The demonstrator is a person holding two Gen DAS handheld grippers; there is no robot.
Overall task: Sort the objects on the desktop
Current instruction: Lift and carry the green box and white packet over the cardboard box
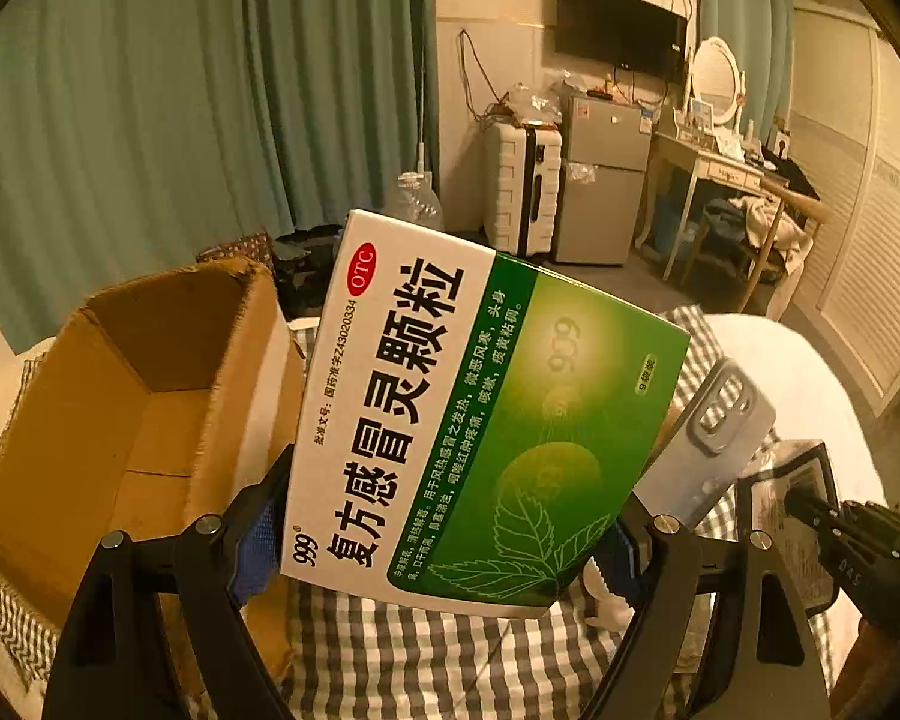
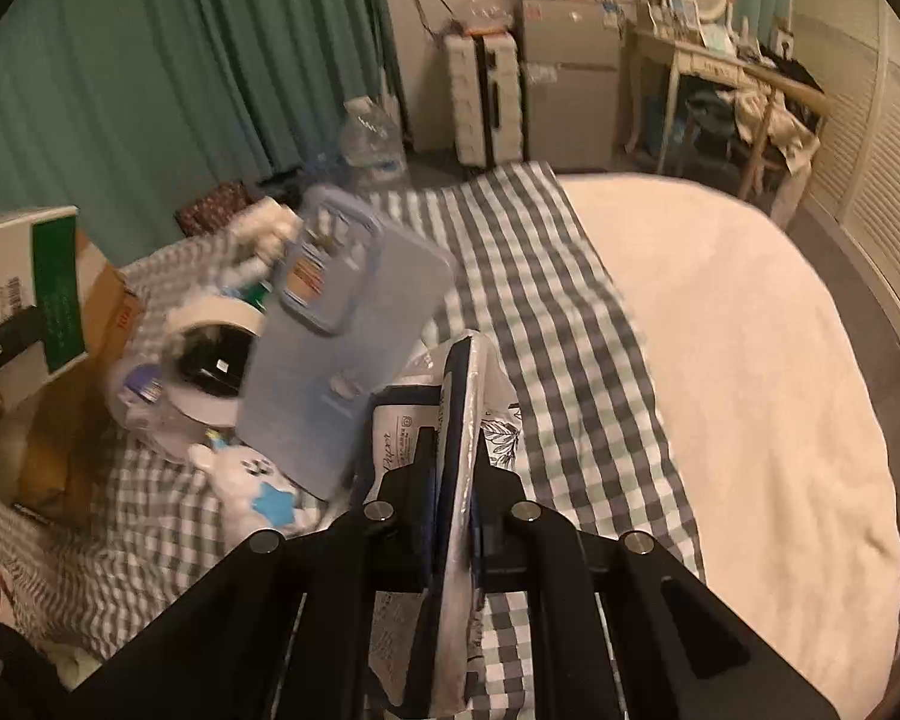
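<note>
Closest to me, the left tool point(image 1: 444, 546) grips the medicine box point(image 1: 480, 414) by its two long sides, blue pads pressed on it, the box's long axis running up and away from the fingers. It is a flat white-and-green carton with bold black lettering and a leaf print. The open cardboard box point(image 1: 150, 396) sits just left of it, so the left hand is the nearer one for a drop there, I'd judge. The right tool point(image 2: 456, 516) is clamped on a thin plastic-wrapped packet point(image 2: 462, 420) held edge-on over the checked cloth point(image 2: 546, 276) on the bed.
</note>
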